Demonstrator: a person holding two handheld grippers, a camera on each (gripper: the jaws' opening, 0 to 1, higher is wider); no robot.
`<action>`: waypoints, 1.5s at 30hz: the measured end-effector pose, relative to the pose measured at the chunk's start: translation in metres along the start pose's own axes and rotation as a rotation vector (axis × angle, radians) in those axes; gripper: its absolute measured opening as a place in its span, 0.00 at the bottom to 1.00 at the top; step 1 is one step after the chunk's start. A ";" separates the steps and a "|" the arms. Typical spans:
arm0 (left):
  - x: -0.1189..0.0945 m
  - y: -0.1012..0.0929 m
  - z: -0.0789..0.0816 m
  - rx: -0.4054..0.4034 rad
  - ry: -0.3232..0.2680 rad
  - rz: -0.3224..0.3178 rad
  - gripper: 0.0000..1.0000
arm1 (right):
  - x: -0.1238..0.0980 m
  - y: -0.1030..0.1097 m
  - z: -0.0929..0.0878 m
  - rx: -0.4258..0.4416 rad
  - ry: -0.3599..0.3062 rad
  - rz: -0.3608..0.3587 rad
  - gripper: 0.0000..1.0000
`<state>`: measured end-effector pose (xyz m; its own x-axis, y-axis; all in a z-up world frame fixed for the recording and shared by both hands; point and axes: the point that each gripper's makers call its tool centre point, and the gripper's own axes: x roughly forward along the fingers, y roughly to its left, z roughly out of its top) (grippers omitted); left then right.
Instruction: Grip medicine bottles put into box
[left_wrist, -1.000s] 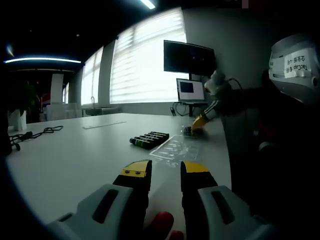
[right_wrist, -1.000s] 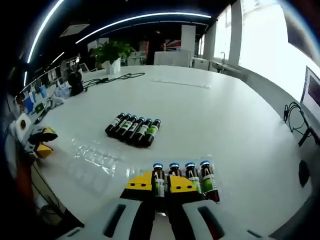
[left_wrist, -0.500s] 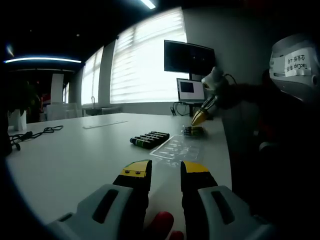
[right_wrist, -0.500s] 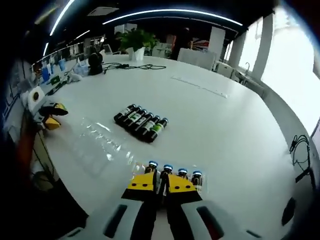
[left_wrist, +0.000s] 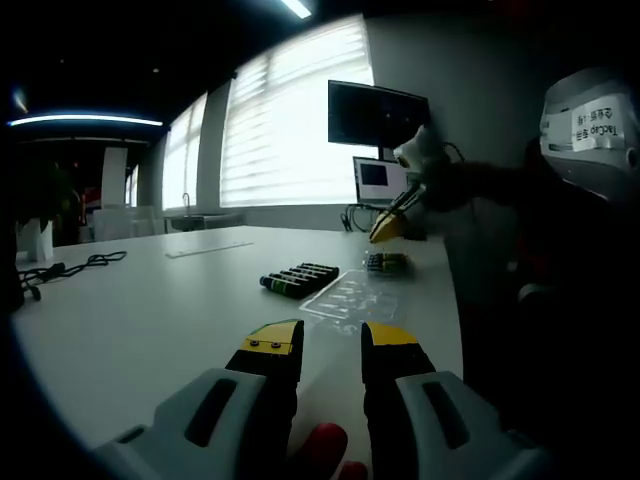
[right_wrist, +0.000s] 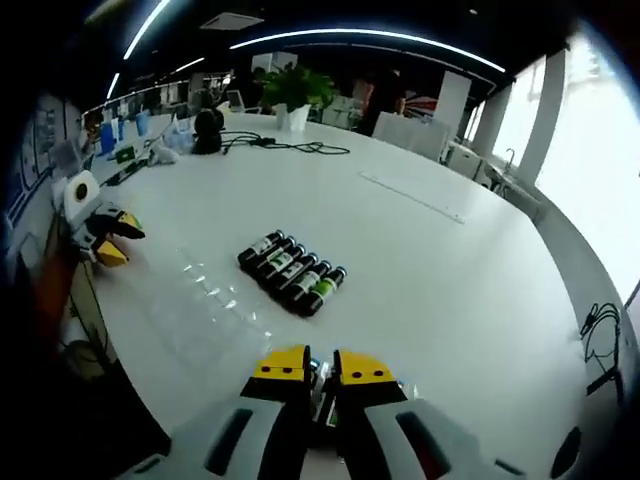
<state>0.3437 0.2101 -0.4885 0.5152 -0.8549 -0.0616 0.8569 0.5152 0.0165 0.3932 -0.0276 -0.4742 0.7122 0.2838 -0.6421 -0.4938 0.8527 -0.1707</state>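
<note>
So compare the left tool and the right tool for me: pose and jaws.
The left tool sits low near the table edge; the right tool hangs higher, above a small group of bottles. The left tool's jaws stand apart, bare table between; the right tool's are nearly together, and whether they hold anything is unclear. Both have yellow tips.
</note>
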 end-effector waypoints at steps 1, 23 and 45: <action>0.000 0.000 0.000 0.000 0.000 0.000 0.18 | 0.003 0.000 0.003 0.024 -0.007 0.003 0.06; 0.000 0.000 0.000 0.001 0.001 -0.002 0.18 | 0.050 -0.004 0.028 0.057 0.006 0.029 0.08; -0.001 0.000 0.001 0.000 -0.003 -0.004 0.18 | 0.086 -0.005 0.022 0.125 0.073 0.053 0.09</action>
<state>0.3434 0.2109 -0.4878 0.5118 -0.8571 -0.0591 0.8590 0.5118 0.0164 0.4677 0.0024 -0.5117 0.6459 0.3013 -0.7015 -0.4608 0.8864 -0.0435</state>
